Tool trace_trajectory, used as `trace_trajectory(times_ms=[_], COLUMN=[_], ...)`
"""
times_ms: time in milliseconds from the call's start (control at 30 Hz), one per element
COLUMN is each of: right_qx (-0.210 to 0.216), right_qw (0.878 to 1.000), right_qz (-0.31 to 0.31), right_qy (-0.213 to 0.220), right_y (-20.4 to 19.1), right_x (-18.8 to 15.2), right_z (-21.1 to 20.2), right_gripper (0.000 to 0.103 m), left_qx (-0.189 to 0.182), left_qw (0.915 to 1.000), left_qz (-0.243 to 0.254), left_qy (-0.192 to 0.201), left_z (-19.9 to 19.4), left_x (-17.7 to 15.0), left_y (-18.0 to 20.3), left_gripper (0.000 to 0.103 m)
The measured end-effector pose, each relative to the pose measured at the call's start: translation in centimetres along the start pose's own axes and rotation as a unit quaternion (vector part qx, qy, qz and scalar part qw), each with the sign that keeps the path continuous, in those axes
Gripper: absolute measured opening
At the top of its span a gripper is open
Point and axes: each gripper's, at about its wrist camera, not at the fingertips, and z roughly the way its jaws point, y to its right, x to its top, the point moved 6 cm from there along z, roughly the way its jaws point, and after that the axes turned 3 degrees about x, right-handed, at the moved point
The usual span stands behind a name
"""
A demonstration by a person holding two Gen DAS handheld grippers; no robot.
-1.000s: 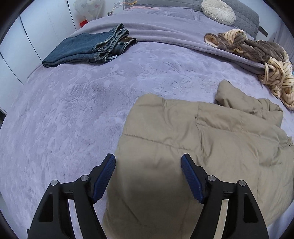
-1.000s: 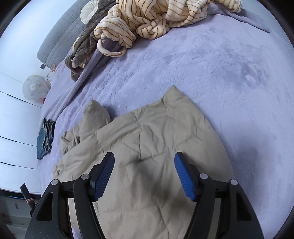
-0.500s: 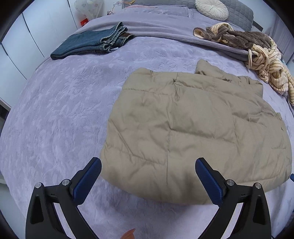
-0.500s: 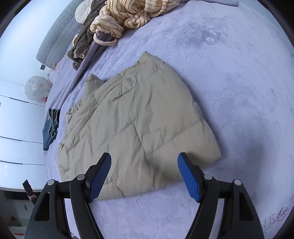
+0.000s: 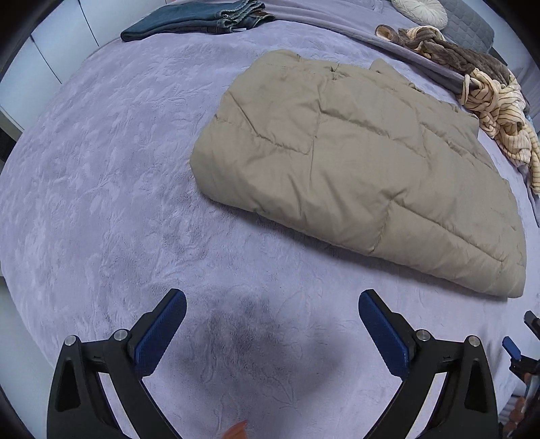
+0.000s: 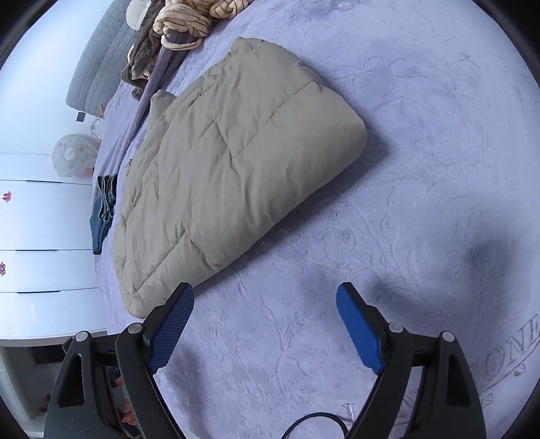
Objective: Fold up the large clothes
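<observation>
A tan quilted puffer coat [image 5: 357, 162] lies folded flat on the lavender bedspread [image 5: 111, 189]. It also shows in the right wrist view [image 6: 222, 169]. My left gripper [image 5: 271, 324] is open and empty, over bare bedspread short of the coat's near edge. My right gripper [image 6: 265, 322] is open and empty, over the bedspread [image 6: 422, 169] just past the coat's near corner. A part of the right gripper shows at the right edge of the left wrist view [image 5: 519, 347].
Folded blue jeans [image 5: 199, 17] lie at the far left of the bed. A heap of striped cream and brown clothes [image 5: 486, 84] lies at the far right, near a round cushion [image 5: 418, 10] and grey headboard [image 6: 98, 67]. White cupboards [image 6: 40, 229] stand beside the bed.
Both grippers have drawn back from the coat, toward the near edge of the bed. The coat, which lay between the fingers a second ago, now lies ahead of them. Both stay open.
</observation>
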Motion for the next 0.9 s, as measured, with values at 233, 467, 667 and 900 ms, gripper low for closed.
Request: trace_trajectory(times_ms=[233, 467, 667, 900], right_qx=[0.024, 0.06, 0.106, 0.175], right_qw=[0.999, 0.995, 0.98, 0.959], right_qz=[0.02, 0.072, 0.153, 0.192], right_qy=[0.012, 0.037, 0.072, 0.109], right_y=[0.0, 0.4, 1.2, -0.4], right_x=[-1.6, -1.0, 2.1, 6.1], right_z=[0.8, 2.8, 5.3, 7.0], right_gripper=[0.089, 0.089, 0.089, 0.098], left_qx=[-0.038, -0.09, -0.131, -0.143], left_qw=[0.9992, 0.9954, 0.9875, 0.985], left_qz=[0.007, -0.019, -0.073, -0.088], left_qy=[-0.014, -0.025, -0.049, -0.041], left_z=[1.0, 2.8, 6.0, 7.3], left_x=[-0.1, 1.1, 3.2, 5.1], left_y=[0.1, 0.2, -0.4, -0.1], left_gripper=[0.102, 0.102, 0.102, 0.102])
